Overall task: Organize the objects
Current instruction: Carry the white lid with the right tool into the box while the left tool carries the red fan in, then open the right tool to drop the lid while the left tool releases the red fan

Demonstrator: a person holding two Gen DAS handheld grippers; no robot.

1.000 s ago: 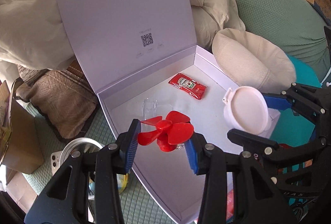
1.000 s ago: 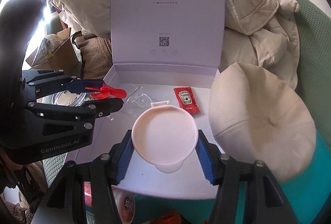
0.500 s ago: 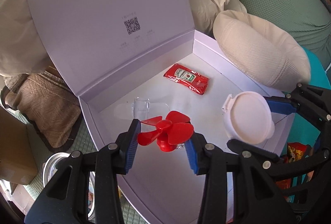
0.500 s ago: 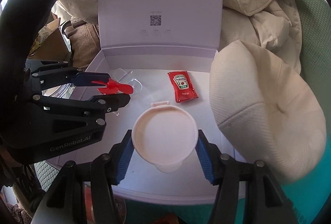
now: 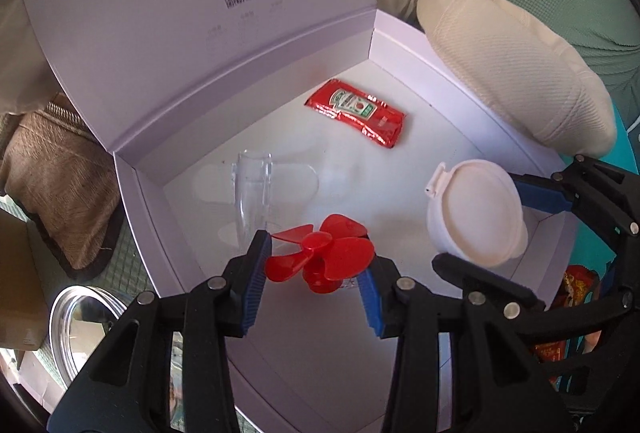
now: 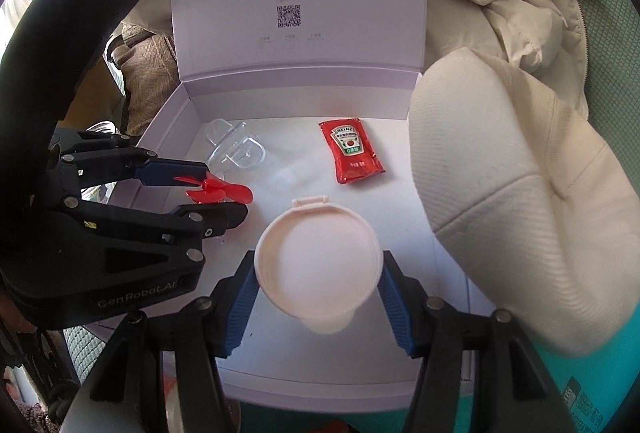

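Placement step in hand; you hold one item in each gripper over the open white box [image 6: 404, 365], its lid standing upright at the back; left gripper [image 5: 316, 275] has its jaws clamped on the red fan propeller [image 5: 320, 257], pads pressing the blade tips from both sides; right gripper [image 6: 318, 299] has its jaws clamped on the rim of the white lidded cup [image 6: 318, 261], lid up, tab toward the back wall; both items hang above the box floor, neither resting on it as far as you can judge. Already lying inside: a ketchup sachet [image 6: 351, 149] toward the back right, and a clear plastic piece [image 6: 236, 149] toward the back left.

Next move, by my reading: lower each item to a bare patch of floor; propeller front left, just clear of the clear plastic piece; cup front centre, short of the sachet; part the jaws only once the item rests. Caution: the cream hat [image 6: 520, 193] overhangs the right wall; keep the right gripper clear of it.
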